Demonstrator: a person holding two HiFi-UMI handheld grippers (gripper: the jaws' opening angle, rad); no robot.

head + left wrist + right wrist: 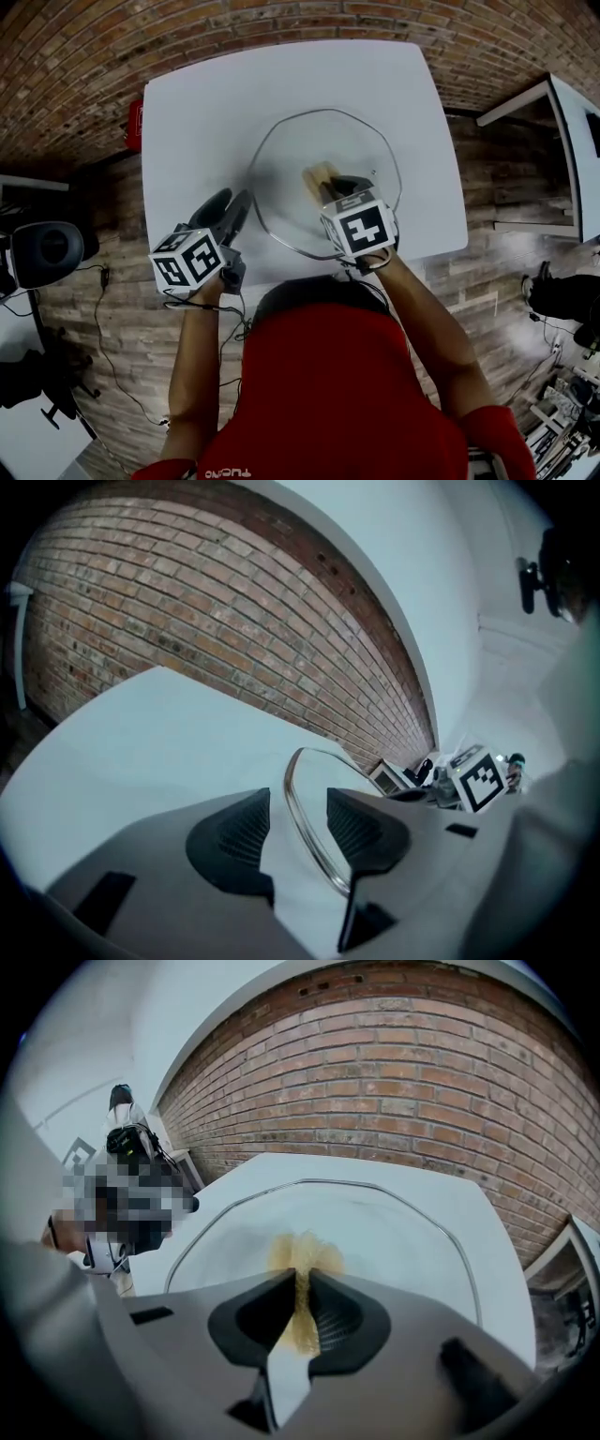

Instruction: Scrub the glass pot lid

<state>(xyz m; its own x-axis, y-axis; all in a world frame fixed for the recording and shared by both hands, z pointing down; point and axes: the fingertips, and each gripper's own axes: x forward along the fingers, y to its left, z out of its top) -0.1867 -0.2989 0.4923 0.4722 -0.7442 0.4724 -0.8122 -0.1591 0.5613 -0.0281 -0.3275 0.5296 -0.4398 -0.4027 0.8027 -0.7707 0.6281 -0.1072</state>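
A glass pot lid (291,159) lies near the middle of a white desk (187,122), seen from above. A tan scrubber (305,1255) rests on the glass near the lid's centre, clenched between the jaws of the right hand-held gripper (302,1288). Scrubbing looks to be under way; the glass shows no clear suds or dirt, so how much is left cannot be judged. The right forearm reaches forward from the body, with its hand-held gripper angled steeply down onto the lid. The left hand-held gripper (230,211) sits at the lid's near left edge at a shallower angle. Its jaws are released, with the metal rim (305,817) passing between them and a gap at either side, so the lid is not steadied
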